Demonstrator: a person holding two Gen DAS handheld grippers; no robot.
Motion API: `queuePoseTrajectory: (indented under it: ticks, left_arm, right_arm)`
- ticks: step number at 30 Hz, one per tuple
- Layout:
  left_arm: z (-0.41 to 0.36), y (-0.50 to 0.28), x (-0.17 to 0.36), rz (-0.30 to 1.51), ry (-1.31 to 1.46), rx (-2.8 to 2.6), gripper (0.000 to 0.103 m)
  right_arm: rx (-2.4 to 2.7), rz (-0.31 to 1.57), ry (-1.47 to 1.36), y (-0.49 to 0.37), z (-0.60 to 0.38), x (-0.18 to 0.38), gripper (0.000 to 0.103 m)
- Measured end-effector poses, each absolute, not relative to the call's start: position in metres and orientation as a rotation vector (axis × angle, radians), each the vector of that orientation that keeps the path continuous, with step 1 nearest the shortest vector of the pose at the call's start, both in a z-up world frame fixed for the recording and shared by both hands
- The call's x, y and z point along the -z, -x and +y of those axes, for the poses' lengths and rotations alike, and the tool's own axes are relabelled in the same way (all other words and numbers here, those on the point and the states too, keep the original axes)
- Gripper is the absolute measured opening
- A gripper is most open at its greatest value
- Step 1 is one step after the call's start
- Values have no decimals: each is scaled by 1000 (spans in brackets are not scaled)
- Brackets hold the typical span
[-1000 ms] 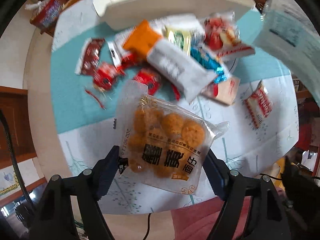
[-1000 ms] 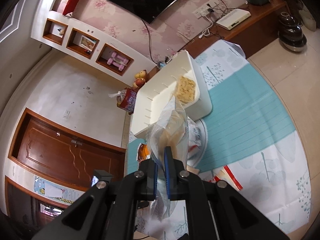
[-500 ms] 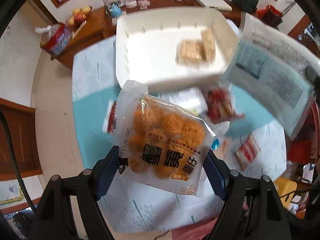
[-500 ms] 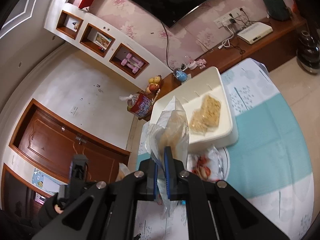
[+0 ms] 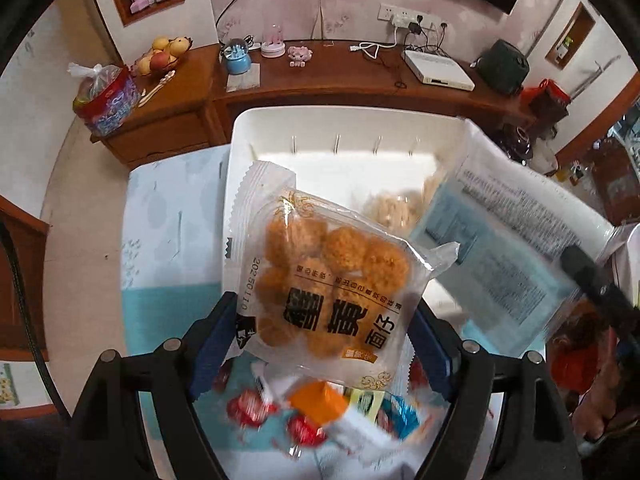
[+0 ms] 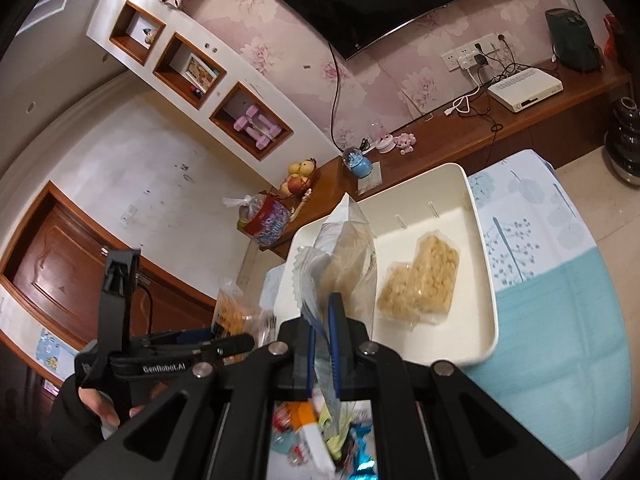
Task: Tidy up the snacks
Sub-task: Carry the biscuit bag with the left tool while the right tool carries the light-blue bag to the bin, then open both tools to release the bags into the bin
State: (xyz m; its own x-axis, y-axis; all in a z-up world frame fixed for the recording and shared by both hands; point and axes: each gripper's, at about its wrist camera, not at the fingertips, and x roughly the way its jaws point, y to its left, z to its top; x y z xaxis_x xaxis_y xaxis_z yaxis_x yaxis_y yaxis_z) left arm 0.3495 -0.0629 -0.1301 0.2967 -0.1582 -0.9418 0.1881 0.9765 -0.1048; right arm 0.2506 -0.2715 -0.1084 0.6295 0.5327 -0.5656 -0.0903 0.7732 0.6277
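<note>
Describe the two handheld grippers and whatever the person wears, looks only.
Both grippers are matte black, built of angular linkage arms joined by round silver pivot bolts. The left gripper and the right gripper each have fingers lined with blue pads. Seen from the right wrist, the left one's handle carries white "GenRobot.AI" lettering and a tall black post. A thin black cable trails beside it. A dark sleeve covers the arm.

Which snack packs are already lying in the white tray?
Only the two pale puffed-rice packs in the white tray; the orange-ball pack hangs in the left tongs.
</note>
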Motion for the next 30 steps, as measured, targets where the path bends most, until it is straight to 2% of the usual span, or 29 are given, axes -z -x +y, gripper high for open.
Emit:
queuePoseTrajectory:
  ticks: [10,18,19,23,28,30]
  left_arm:
    - [-75,-377,157,1238,-45,274,89]
    - [-76,-382,147,1222,-18,251,91]
    - [-76,-382,144,1215,-19,249,91]
    - [-77,-377,132,1192,-10,255,92]
    - [-84,-362,115,1169,-16,263,92]
    - [-87,-353,106,1157,-22,267,92]
  right_arm:
    - [-392,797,-448,-284,-249,118,6]
    - [-374,826,-467,-294,-250,121,15]
    - [-371,830,-471,-293,-252,121,18]
    - [-348,825,-469,-287,-262,116,45]
    - [-309,796,-494,-271,-284,101,51]
    - [-301,780,-493,-262,-290,94,57]
